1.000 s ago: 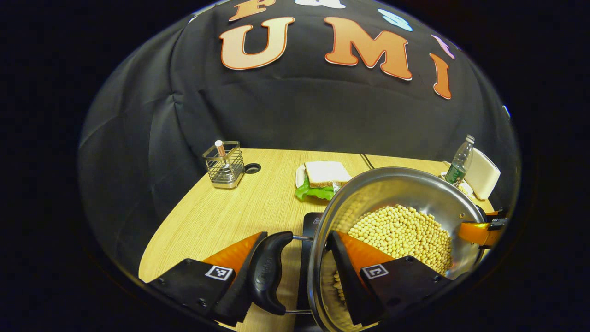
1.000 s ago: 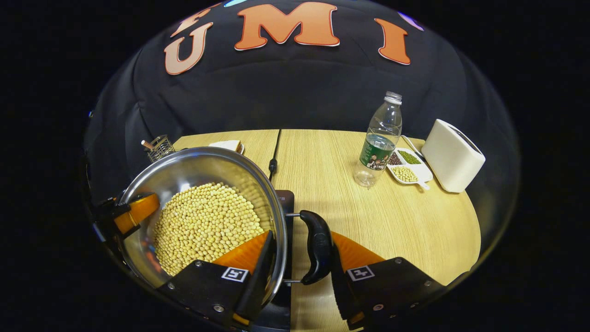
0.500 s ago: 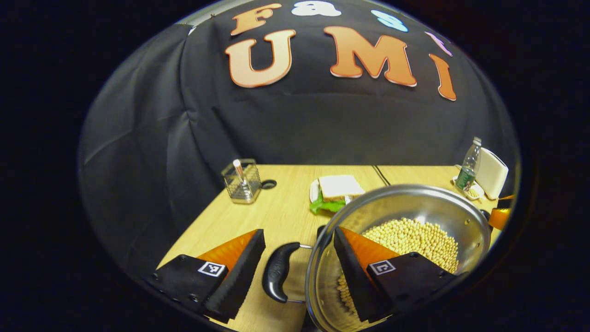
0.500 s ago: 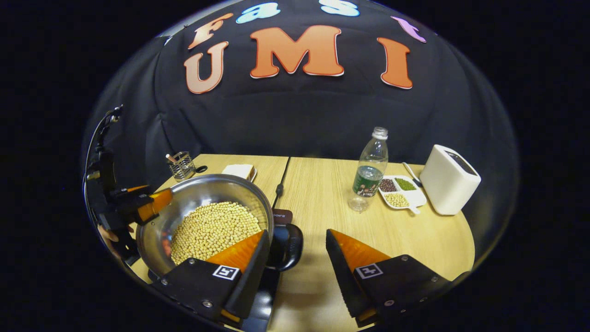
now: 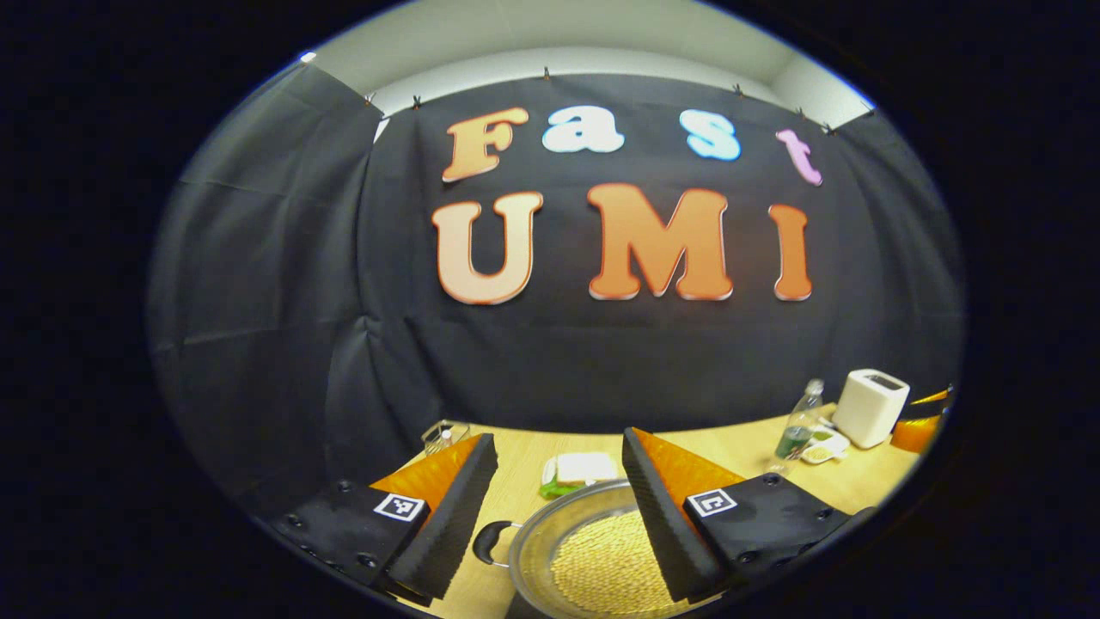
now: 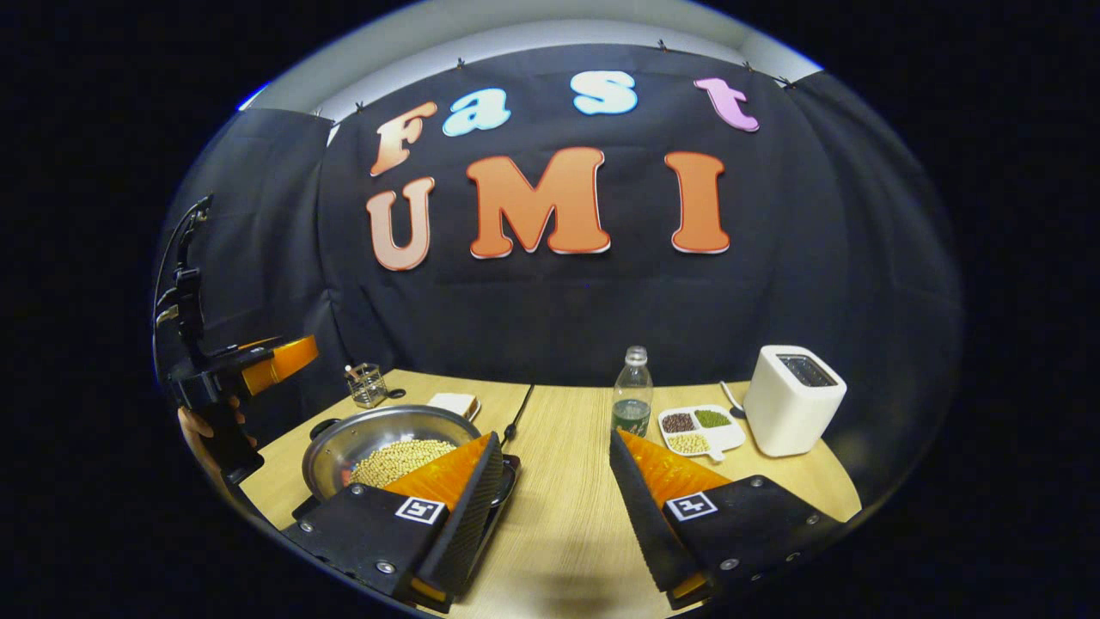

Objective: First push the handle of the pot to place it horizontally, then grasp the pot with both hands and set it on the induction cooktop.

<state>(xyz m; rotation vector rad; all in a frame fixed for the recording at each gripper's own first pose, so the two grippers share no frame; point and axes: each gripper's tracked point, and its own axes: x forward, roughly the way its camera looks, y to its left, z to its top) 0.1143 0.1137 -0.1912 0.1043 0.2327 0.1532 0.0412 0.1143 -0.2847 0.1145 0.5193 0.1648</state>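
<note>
Both claws have let go of the pot's handles and risen. Left claw [image 5: 559, 516] and right claw [image 6: 554, 507] gape empty; the pot [image 6: 391, 438] sits on the cooktop, below, between them, on the counter [image 6: 567, 481].

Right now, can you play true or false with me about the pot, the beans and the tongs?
1. The pot has yellow beans in it. True.
2. The right tongs are squeezing the pot's handle. False: they are open and hold nothing.
3. The water bottle has tipped over. False: it stands upright on the table.
4. The left tongs are open above the pot. True.
5. The white toaster stands beside the little dish of beans. True.
6. The sandwich is inside the pot. False: it lies on the table behind the pot.
</note>
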